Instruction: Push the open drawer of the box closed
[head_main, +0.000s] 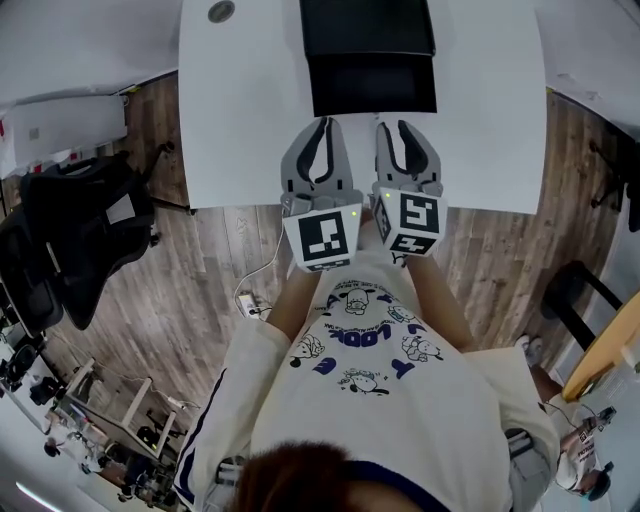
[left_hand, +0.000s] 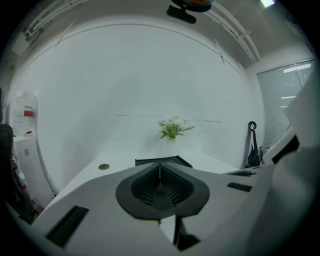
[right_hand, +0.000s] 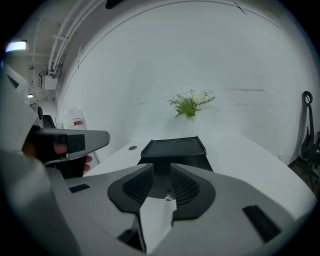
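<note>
A black box (head_main: 367, 25) stands at the far middle of the white table (head_main: 240, 120), and its open drawer (head_main: 373, 85) sticks out toward me. Both grippers hover side by side over the table's near edge, pointing at the drawer and short of it. My left gripper (head_main: 322, 125) is shut, its pads meeting in a line (left_hand: 160, 167), with the box's edge (left_hand: 162, 161) just beyond the tips. My right gripper (head_main: 395, 127) is open by a narrow gap (right_hand: 162, 172) with nothing in it. The box (right_hand: 174, 148) sits straight ahead through that gap.
A round grommet (head_main: 221, 11) sits in the table's far left part. A small plant (right_hand: 191, 104) stands at the wall behind the box. A black chair (head_main: 85, 230) is on the wooden floor to the left, and a power strip (head_main: 250, 303) lies by the person's legs.
</note>
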